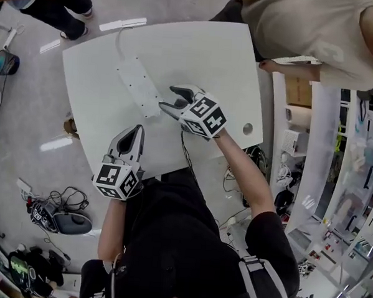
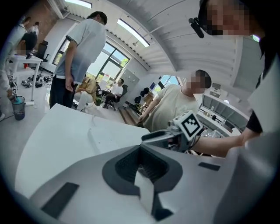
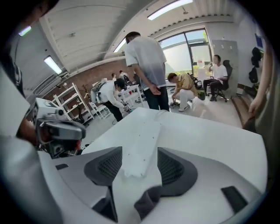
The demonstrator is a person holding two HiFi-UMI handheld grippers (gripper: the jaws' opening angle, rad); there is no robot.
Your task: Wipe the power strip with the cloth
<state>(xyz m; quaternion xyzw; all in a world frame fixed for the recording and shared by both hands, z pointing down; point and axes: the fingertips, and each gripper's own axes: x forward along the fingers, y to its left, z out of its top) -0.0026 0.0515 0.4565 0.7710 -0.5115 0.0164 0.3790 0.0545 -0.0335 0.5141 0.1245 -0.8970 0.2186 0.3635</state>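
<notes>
R forearm, bare below a black sleeve, runs from lower right diagonally up-left over the near edge of the tabletop (image 1: 203, 59). The right claw (image 1: 166, 97) points left and away, tips just beside the near end of the power strip (image 1: 139, 83). Its jaws stand apart, and in the right gripper view the strip's end and bare tabletop show thru the gap. A dark grey fold (image 3: 146, 202) sits low betw the jaws, near their root. Can't tell if it's cloth or part of the claw, or if it's pinched.

L forearm is short in view and goes nearly straight fwd from the body. The left claw (image 1: 137, 131) is over the near-left part of the tabletop, pointing away, apart from the strip. Its tips meet, w/ a hollow behind them and nothing in it.

Markings: R cube (image 1: 205, 117) and L cube (image 1: 116, 179) carry b/w square marker patterns.

The strip is white and long, lying diagonally on the far-left part of the tabletop. Its cable (image 1: 119, 39) runs toward the far edge.

Room: bare tabletop lies right of and beyond the R claw, up to a round hole (image 1: 247, 128) near the right edge. A person in a beige top (image 1: 317, 34) stands at the far-right corner, w/ a hand (image 1: 275, 67) at the edge. Cables (image 1: 65, 201) lie on the floor left of the tabletop.
</notes>
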